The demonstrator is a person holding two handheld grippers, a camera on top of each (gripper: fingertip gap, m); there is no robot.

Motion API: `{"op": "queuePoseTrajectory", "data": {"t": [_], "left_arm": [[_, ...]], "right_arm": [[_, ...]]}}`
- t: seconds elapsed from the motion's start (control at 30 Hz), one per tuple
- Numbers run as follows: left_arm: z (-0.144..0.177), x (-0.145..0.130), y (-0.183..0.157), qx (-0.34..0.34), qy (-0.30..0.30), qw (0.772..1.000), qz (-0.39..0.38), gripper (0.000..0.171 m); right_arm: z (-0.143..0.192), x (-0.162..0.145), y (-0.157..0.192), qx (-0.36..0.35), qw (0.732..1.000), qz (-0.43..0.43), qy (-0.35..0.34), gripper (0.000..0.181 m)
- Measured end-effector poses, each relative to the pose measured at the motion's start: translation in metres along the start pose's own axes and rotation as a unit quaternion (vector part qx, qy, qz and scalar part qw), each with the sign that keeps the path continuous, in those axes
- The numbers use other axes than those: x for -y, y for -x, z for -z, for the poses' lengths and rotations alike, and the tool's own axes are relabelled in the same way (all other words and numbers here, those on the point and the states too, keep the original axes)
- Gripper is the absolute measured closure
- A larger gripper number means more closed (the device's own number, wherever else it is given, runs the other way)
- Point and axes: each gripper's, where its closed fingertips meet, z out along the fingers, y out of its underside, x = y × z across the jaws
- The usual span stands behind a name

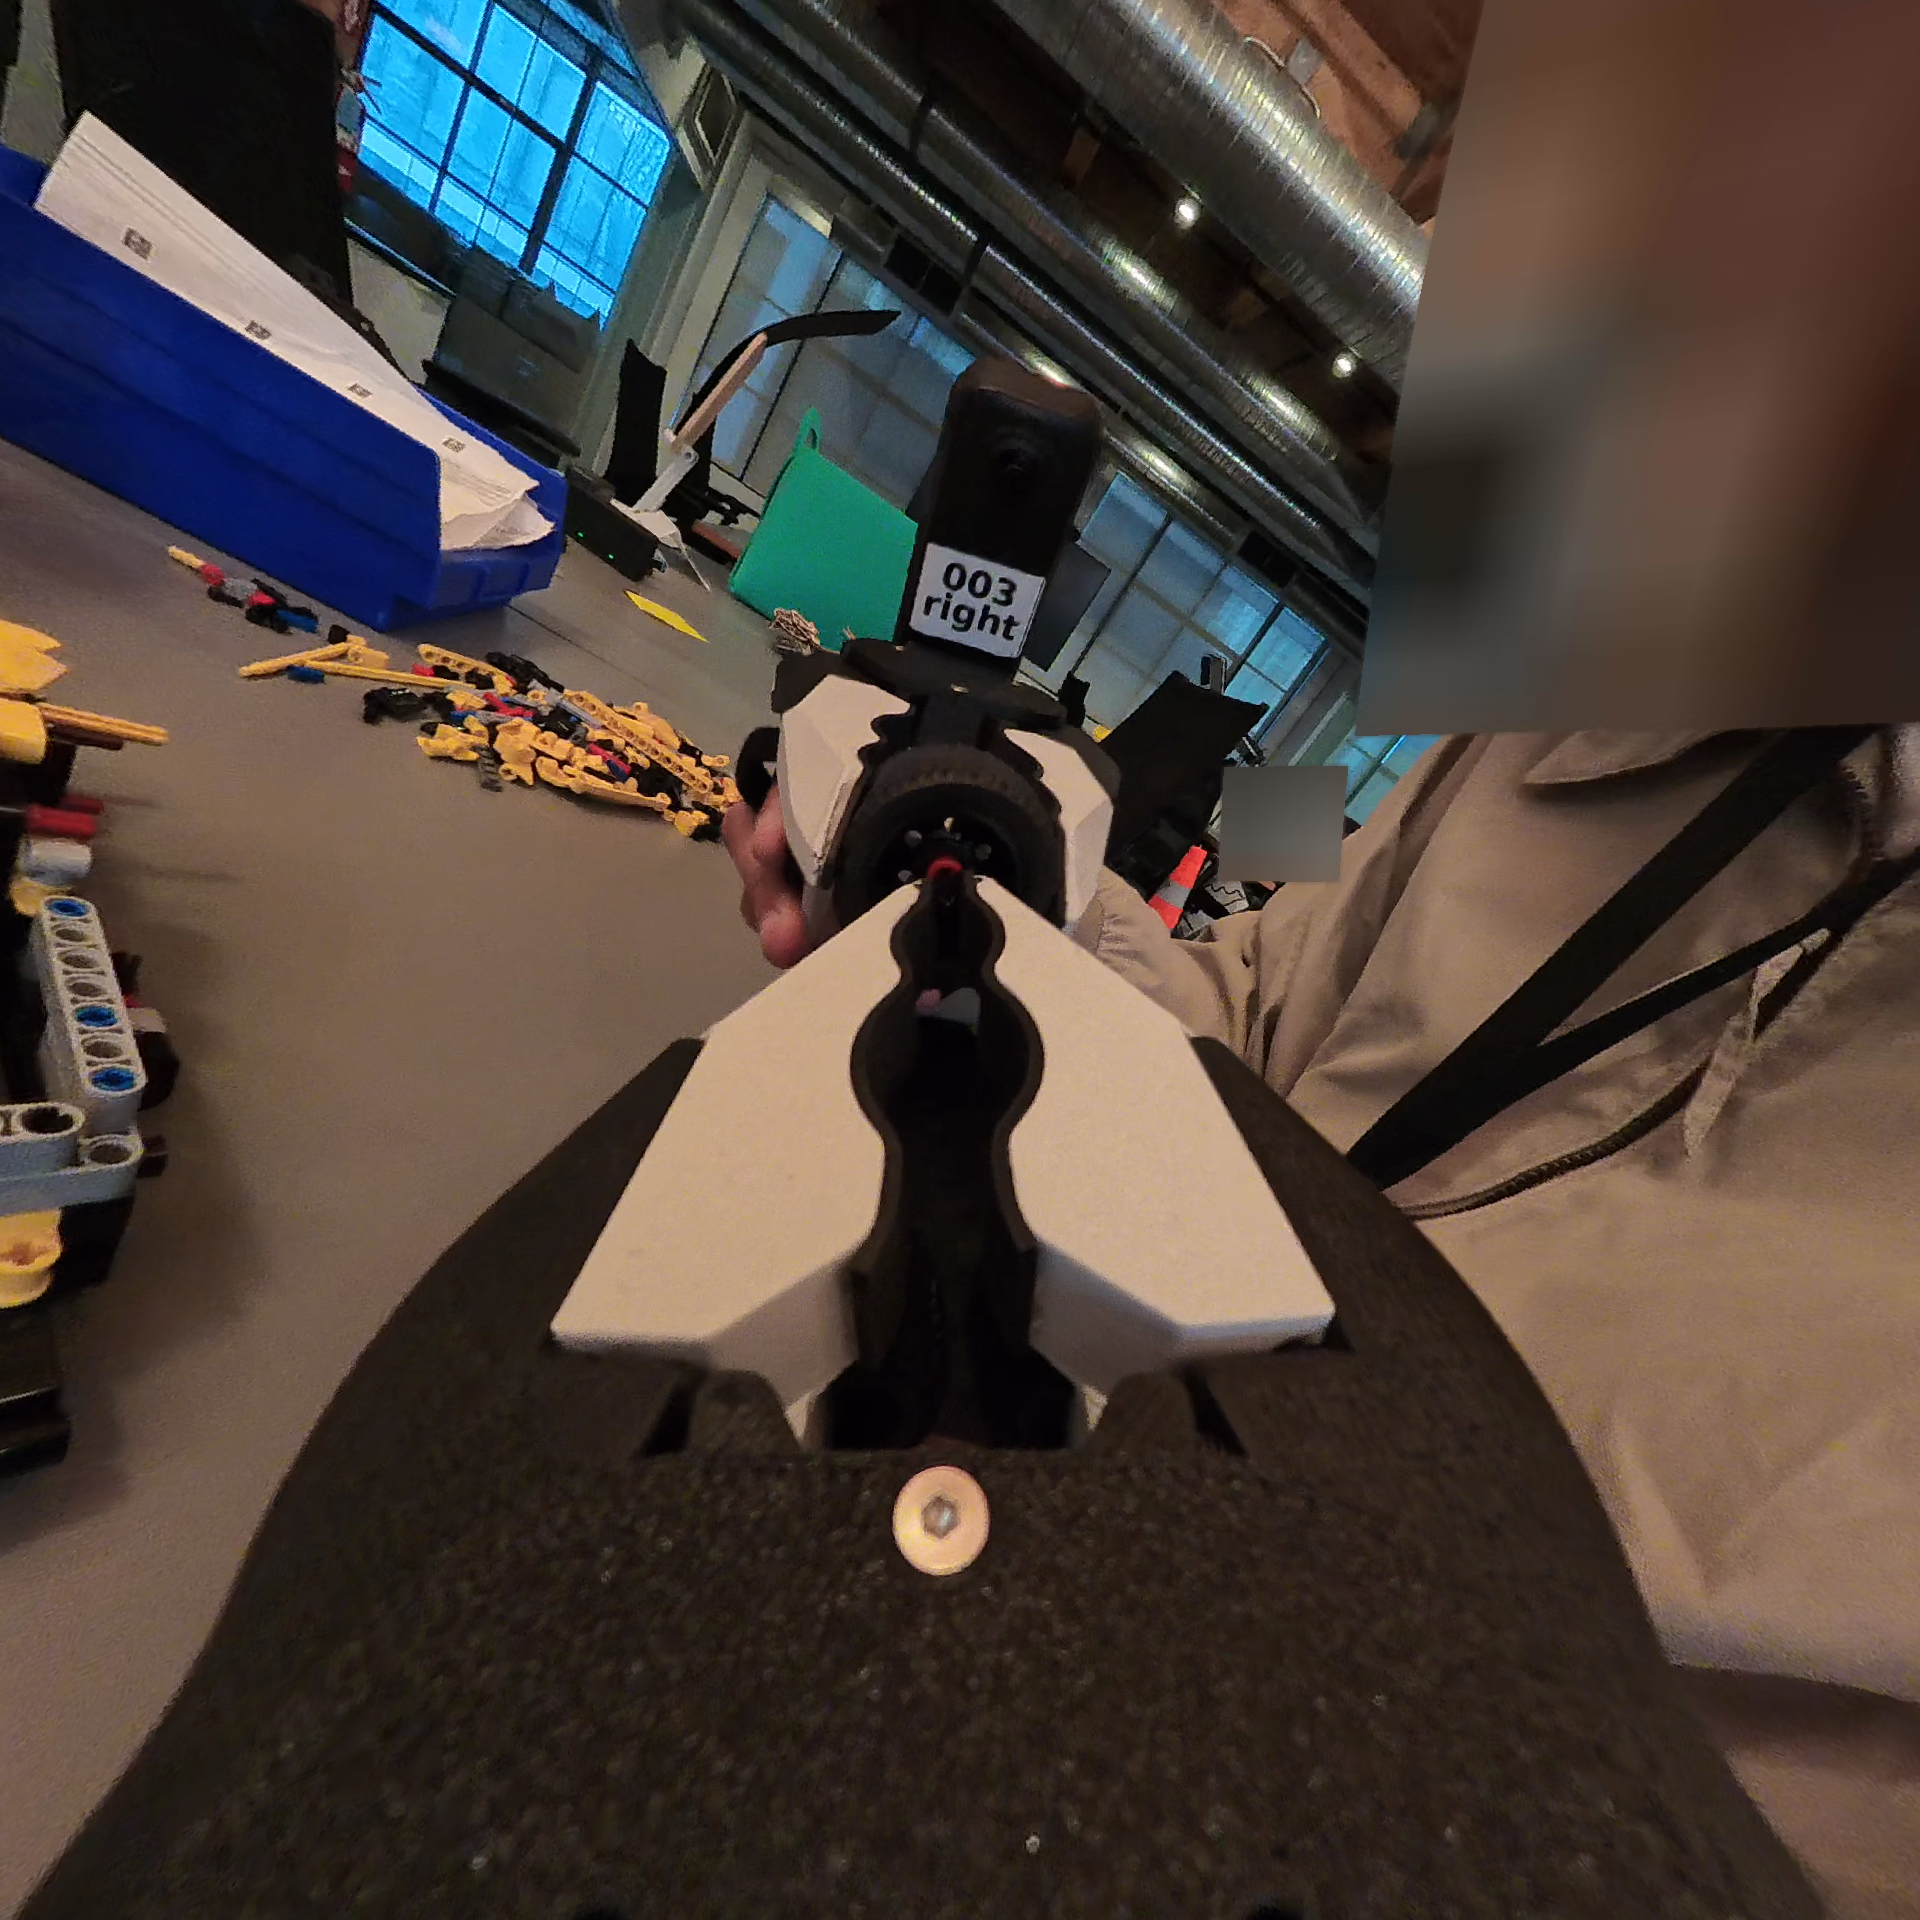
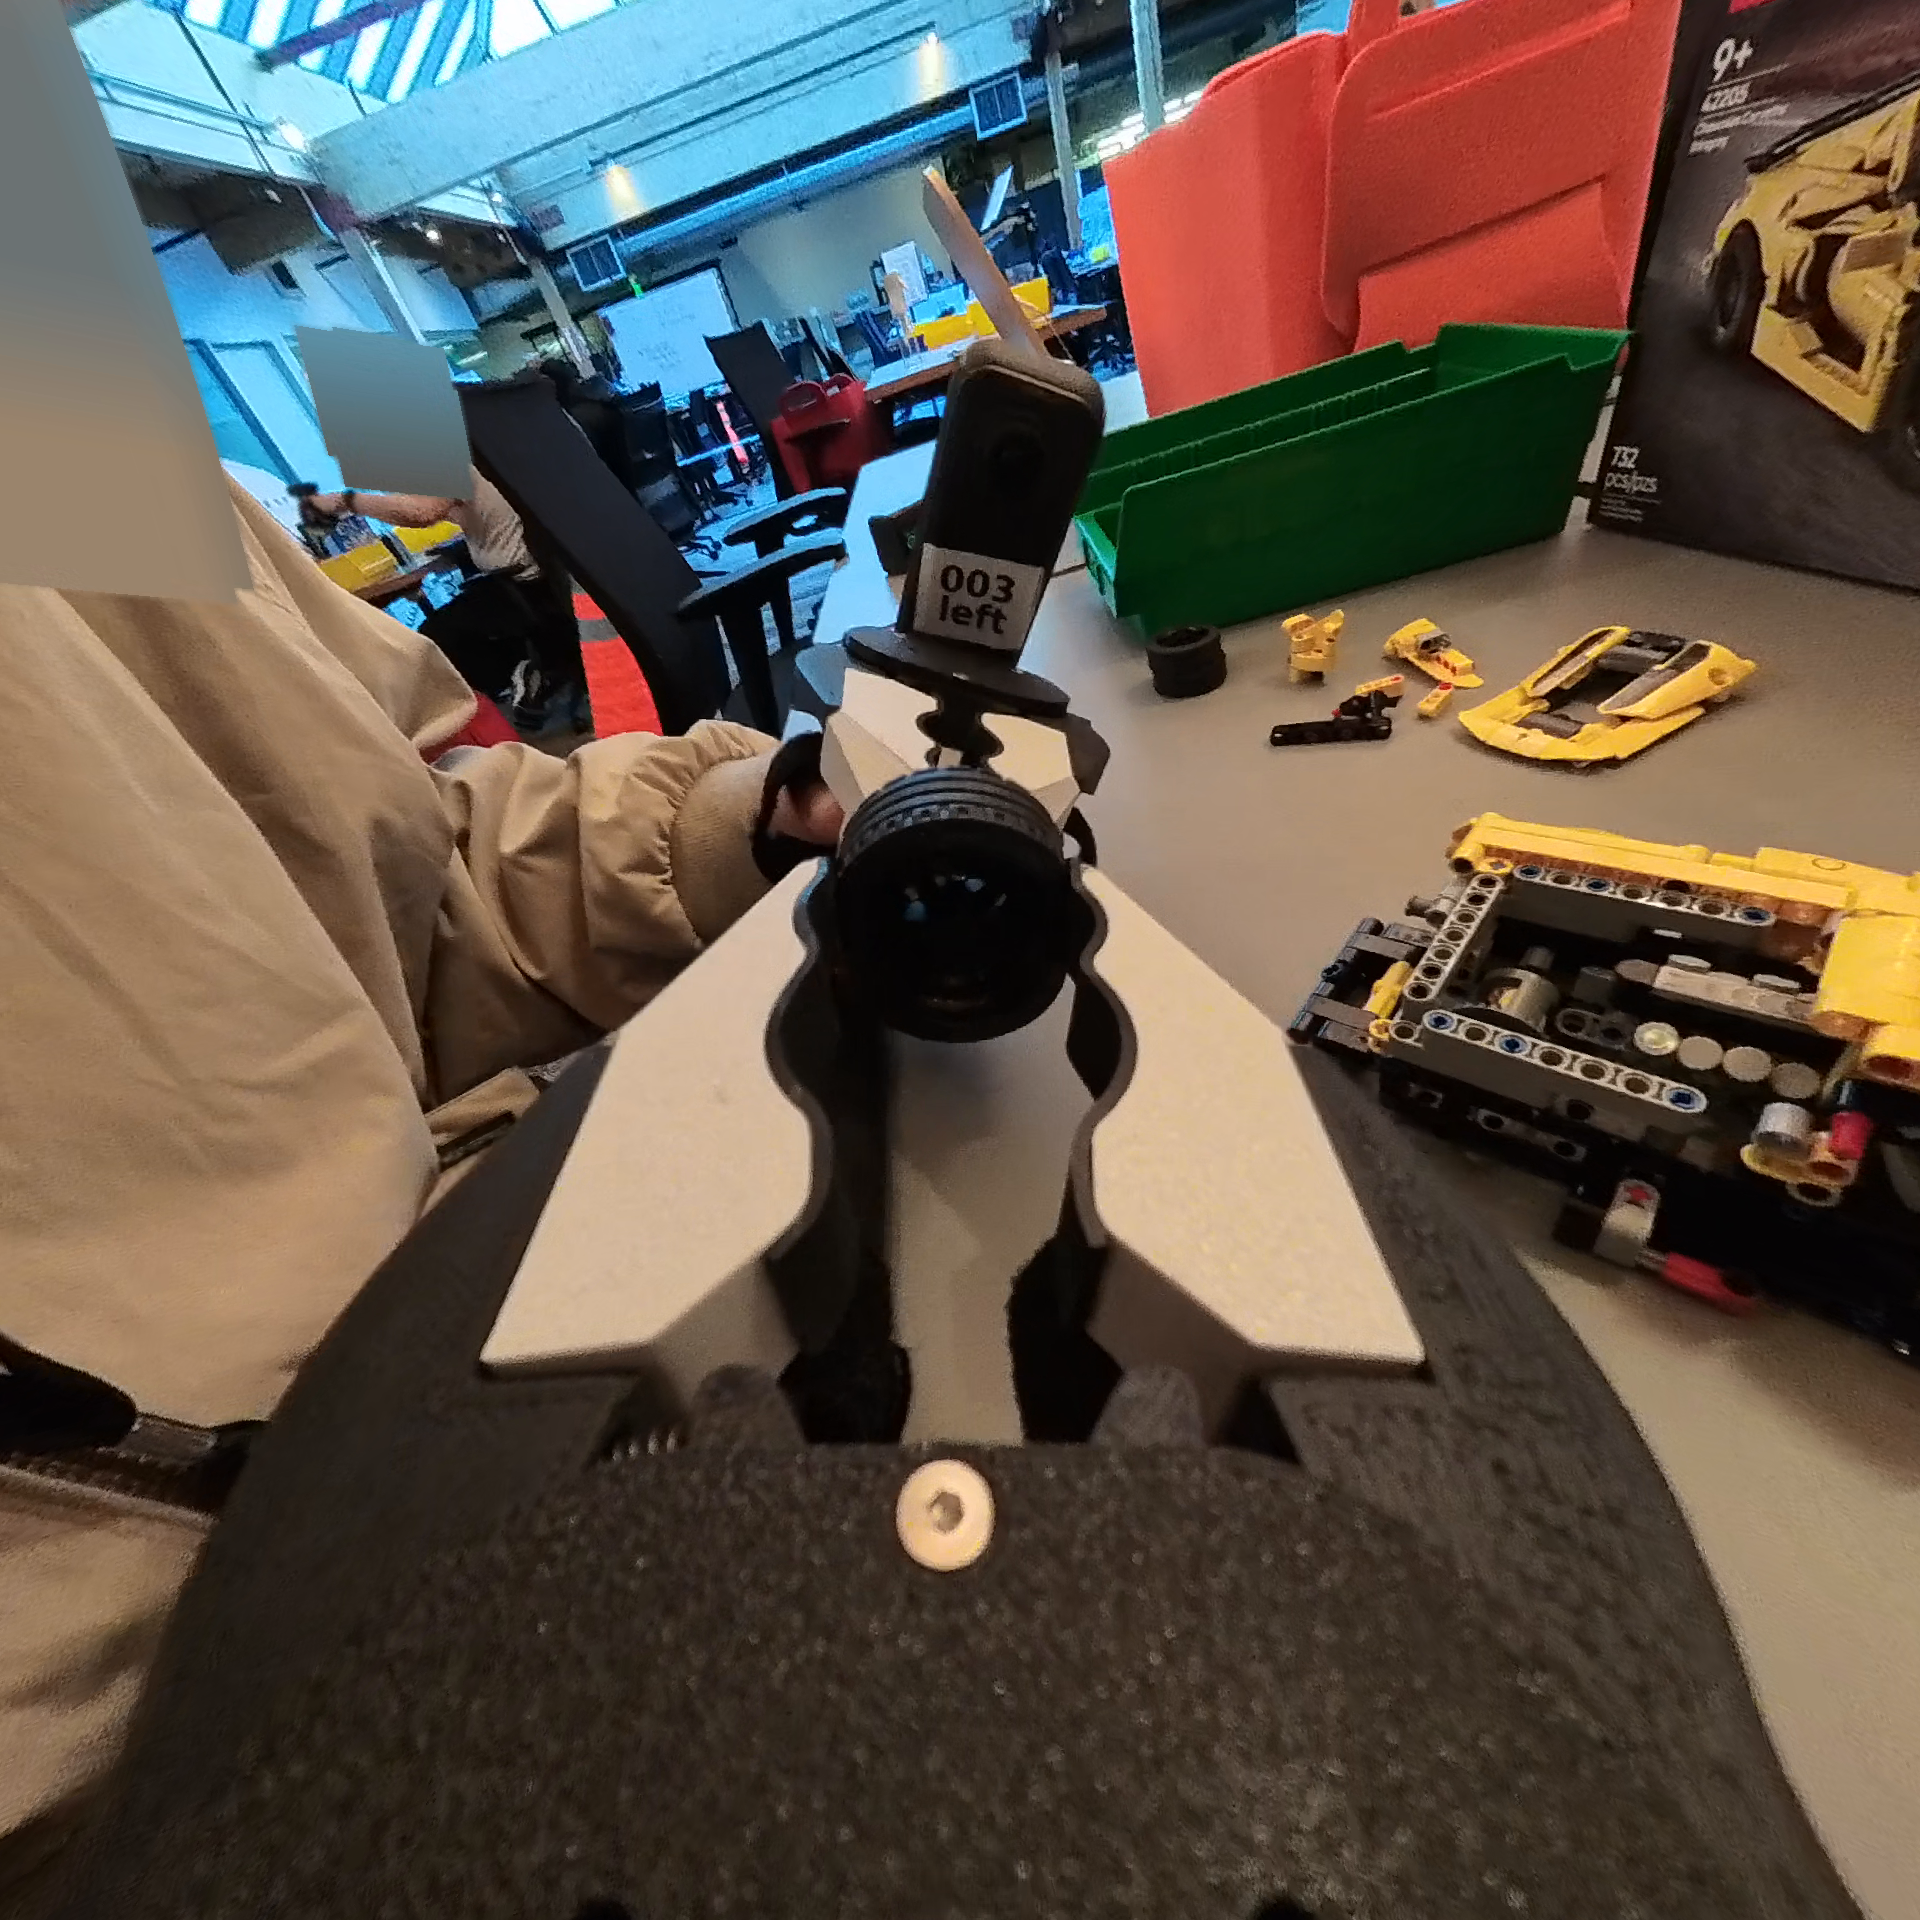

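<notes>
From the left wrist view, a part-built toy car chassis of grey, yellow and black plastic bricks (image 1: 78,1049) sits at nine o'clock on the grey table (image 1: 395,997). A long blue plastic bin (image 1: 208,436) holding white paper sheets (image 1: 260,281) lies at ten o'clock. A loose heap of yellow and black plastic bricks (image 1: 582,738) is at eleven o'clock. The left gripper (image 1: 943,896) has its white fingers drawn nearly together, pinching a thin red plastic pin (image 1: 943,871) at their tips. The pin points into the hub of the black rubber toy wheel (image 1: 951,831) straight ahead at twelve o'clock. At three o'clock is the person's beige jacket (image 1: 1662,1195). In the right wrist view, the right gripper (image 2: 951,894) is clamped on that wheel (image 2: 951,935), one finger on each side of the tyre, and the left gripper faces it just behind. At one o'clock stands a long green plastic bin (image 2: 1351,488), with a loose small black tyre (image 2: 1184,660) and a yellow plastic car-body panel (image 2: 1610,691) near it. The chassis (image 2: 1621,1029) is at three o'clock.
</notes>
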Motion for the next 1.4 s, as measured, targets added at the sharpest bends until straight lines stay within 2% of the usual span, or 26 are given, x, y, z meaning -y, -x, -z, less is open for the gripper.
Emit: {"op": "queuePoseTrajectory", "data": {"t": [0.17,0.37,0.43,0.47,0.5,0.57,0.63,0.7,0.83,0.93,1.0,1.07,1.13,1.23,1.3,1.4], "left_arm": [[0.002,0.005,0.000,0.021,0.010,0.998,-0.056,0.170],[0.005,0.004,-0.003,0.032,0.016,0.996,-0.083,0.170],[0.036,0.031,0.002,0.052,-0.059,0.995,-0.066,0.170],[0.058,0.045,0.007,0.068,-0.104,0.991,-0.056,0.171],[0.067,0.048,0.008,0.079,-0.115,0.988,-0.059,0.171],[0.050,0.035,0.007,0.079,-0.069,0.992,-0.077,0.170],[0.035,0.025,0.004,0.070,-0.030,0.993,-0.093,0.169],[0.032,0.022,0.005,0.069,-0.019,0.993,-0.097,0.169],[0.030,0.027,-0.005,0.051,-0.035,0.993,-0.097,0.169],[0.036,0.036,-0.003,0.067,-0.061,0.991,-0.099,0.169],[0.044,0.042,0.005,0.102,-0.077,0.986,-0.106,0.169],[0.060,0.051,0.019,0.163,-0.101,0.974,-0.119,0.169],[0.088,0.060,0.041,0.258,-0.126,0.950,-0.123,0.169],[0.129,0.048,0.066,0.376,-0.116,0.916,-0.079,0.169],[0.148,0.037,0.060,0.417,-0.104,0.900,-0.068,0.169],[0.172,0.029,0.038,0.450,-0.095,0.885,-0.074,0.169]], "right_arm": [[0.006,0.005,-0.002,0.009,1.000,0.000,0.001,0.140],[0.011,0.007,0.001,0.031,0.999,-0.027,-0.007,0.141],[0.056,0.048,-0.009,0.049,0.986,-0.083,-0.134,0.142],[0.074,0.047,-0.023,0.015,0.987,-0.084,-0.133,0.142],[0.075,0.035,-0.032,-0.017,0.992,-0.069,-0.100,0.141],[0.066,0.038,-0.020,0.036,0.988,-0.098,-0.111,0.141],[0.062,0.038,-0.019,0.050,0.987,-0.106,-0.108,0.141],[0.074,0.051,-0.014,0.096,0.974,-0.139,-0.148,0.140],[0.081,0.058,-0.015,0.108,0.967,-0.152,-0.175,0.140],[0.074,0.046,-0.026,0.070,0.975,-0.154,-0.141,0.139],[0.064,0.025,-0.048,-0.024,0.988,-0.126,-0.084,0.137],[0.055,0.002,-0.069,-0.113,0.990,-0.081,-0.011,0.137],[0.044,-0.007,-0.074,-0.151,0.987,-0.040,0.037,0.136],[0.024,0.008,-0.069,-0.173,0.980,0.017,0.098,0.136],[0.009,0.023,-0.068,-0.181,0.964,0.086,0.175,0.136],[-0.023,0.030,-0.078,-0.161,0.932,0.122,0.302,0.136]]}}
